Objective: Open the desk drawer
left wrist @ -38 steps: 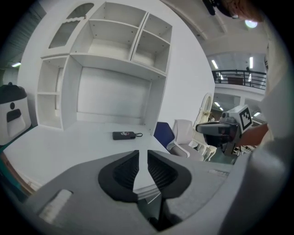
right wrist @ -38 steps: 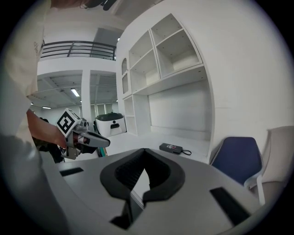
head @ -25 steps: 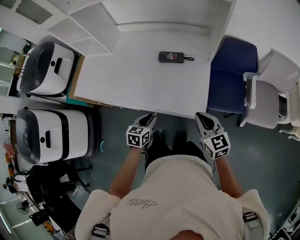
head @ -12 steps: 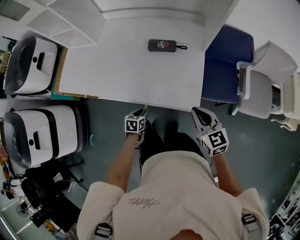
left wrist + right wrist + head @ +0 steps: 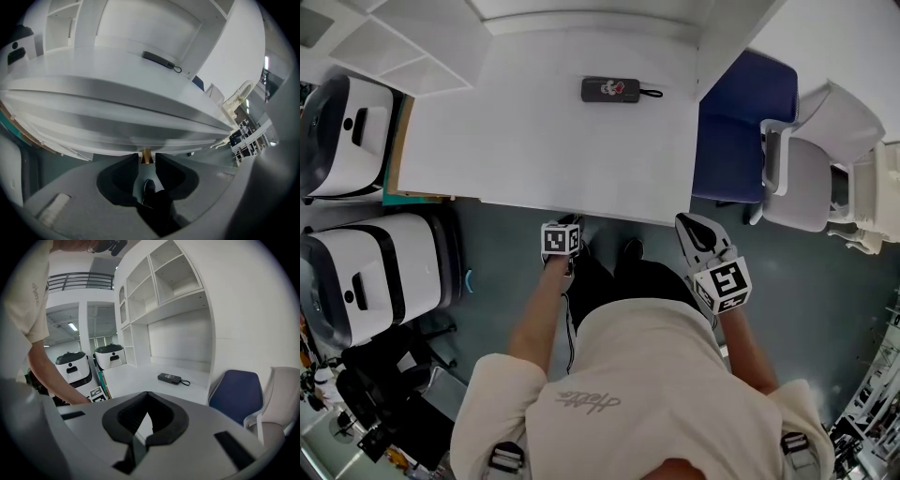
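Note:
The white desk (image 5: 534, 131) fills the upper head view. In the left gripper view its front edge and the drawer front (image 5: 108, 133) span the picture. A small brass drawer handle (image 5: 146, 157) sticks out under that edge. My left gripper (image 5: 146, 158) has its jaws close on either side of the handle, at their tips, shut on it. From above, the left gripper (image 5: 575, 225) sits tucked against the desk's front edge. My right gripper (image 5: 690, 228) hangs off the desk's front right corner; its jaws (image 5: 147, 394) meet at the tips with nothing held.
A black flat device with a cord (image 5: 609, 89) lies at the back of the desk. A blue chair (image 5: 741, 131) and a grey chair (image 5: 811, 178) stand to the right. Two white machines (image 5: 366, 272) stand to the left. White shelves (image 5: 173, 273) rise behind the desk.
My left gripper has moved forward to the desk's front edge and onto the handle. The right gripper has kept its place beside the person.

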`<state>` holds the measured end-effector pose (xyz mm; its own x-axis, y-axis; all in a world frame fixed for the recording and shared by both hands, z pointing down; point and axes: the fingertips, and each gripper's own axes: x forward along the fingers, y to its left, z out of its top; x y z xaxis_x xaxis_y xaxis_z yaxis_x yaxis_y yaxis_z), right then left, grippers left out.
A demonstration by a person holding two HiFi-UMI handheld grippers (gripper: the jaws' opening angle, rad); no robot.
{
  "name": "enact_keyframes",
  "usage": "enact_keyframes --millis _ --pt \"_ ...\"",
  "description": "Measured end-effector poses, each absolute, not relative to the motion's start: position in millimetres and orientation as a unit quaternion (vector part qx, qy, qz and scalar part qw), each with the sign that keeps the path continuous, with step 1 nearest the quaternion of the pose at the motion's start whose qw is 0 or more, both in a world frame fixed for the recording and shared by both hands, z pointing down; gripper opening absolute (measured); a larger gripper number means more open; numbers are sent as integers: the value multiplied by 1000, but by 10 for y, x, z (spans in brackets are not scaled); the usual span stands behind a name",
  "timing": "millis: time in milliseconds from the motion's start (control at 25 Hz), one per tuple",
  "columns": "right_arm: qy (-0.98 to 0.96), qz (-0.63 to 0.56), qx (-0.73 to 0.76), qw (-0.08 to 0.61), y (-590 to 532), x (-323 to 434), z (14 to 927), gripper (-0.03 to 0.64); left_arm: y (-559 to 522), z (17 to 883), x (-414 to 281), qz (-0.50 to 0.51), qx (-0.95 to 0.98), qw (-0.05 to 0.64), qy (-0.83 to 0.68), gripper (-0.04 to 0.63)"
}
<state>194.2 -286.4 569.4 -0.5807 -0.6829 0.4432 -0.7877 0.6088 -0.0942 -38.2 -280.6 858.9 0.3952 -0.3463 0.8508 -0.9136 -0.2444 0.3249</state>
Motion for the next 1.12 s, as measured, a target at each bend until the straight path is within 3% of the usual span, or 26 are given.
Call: enact_keyframes --millis 1120 --pt "-877 157 418 176 -2715 1961 5782 2 -2520 8726 -338 386 712 426 -404 94"
